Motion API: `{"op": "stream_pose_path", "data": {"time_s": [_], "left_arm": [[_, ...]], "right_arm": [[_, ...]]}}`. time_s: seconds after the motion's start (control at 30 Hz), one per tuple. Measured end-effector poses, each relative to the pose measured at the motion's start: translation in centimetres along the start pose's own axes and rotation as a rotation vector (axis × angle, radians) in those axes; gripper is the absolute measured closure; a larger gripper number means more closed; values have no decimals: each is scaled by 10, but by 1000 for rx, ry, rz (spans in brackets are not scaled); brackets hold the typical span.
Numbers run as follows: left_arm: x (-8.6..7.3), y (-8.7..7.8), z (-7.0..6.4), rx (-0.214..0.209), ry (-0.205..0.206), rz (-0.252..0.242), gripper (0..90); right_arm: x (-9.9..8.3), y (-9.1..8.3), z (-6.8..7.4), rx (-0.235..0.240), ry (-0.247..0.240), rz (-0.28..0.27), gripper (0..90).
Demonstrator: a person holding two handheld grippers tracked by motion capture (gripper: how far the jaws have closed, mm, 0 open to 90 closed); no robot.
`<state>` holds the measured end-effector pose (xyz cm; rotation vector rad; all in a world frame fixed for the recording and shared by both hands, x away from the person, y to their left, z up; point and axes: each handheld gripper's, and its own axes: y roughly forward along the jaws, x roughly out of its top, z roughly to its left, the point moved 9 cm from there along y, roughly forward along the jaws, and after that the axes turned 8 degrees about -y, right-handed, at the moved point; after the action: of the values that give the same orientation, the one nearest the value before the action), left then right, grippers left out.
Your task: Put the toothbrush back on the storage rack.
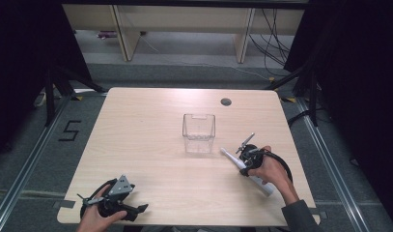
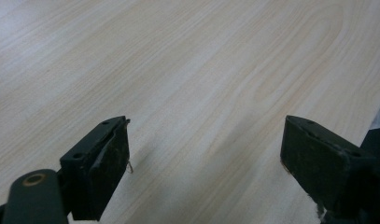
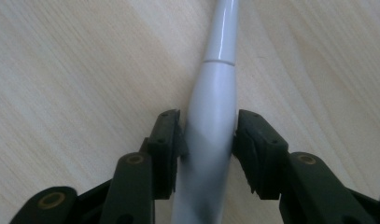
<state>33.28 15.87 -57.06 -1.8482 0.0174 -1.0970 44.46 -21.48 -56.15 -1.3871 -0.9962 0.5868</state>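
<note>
Closest to my right gripper's camera, my right gripper (image 3: 210,140) has its jaws pressed on both sides of the white electric toothbrush (image 3: 214,112), whose head is cut off at the top. The high view shows it lying on the table (image 1: 150,145) just right of the clear container (image 1: 199,133), its handle partly hidden under my hand. My left gripper (image 2: 205,154) is spread wide over bare wood, holding nothing.

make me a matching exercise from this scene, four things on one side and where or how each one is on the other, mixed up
Things:
1. white electric toothbrush
2. clear plastic container
3. left gripper
4. round grommet hole

States:
A. open over bare wood
B. far side of the table, behind the container
C. clamped between the right gripper jaws
D. upright and empty at mid table

Pairs: 1-C, 2-D, 3-A, 4-B
</note>
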Motion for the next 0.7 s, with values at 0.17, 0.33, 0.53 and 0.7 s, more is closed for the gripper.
{"op": "stream_pose_path", "data": {"time_s": [0.17, 0.33, 0.53, 0.7], "left_arm": [[0, 0, 0, 2, 1, -1, 152], [0, 0, 0, 1, 3, 1, 152], [0, 0, 0, 2, 2, 0, 152], [1, 0, 0, 2, 1, -3, 152]], "right_arm": [[2, -1, 0, 20, 15, 23, 639], [2, 2, -1, 35, 25, 48, 649], [-2, 1, 0, 46, 35, 93, 661], [0, 1, 1, 52, 26, 101, 666]]}}
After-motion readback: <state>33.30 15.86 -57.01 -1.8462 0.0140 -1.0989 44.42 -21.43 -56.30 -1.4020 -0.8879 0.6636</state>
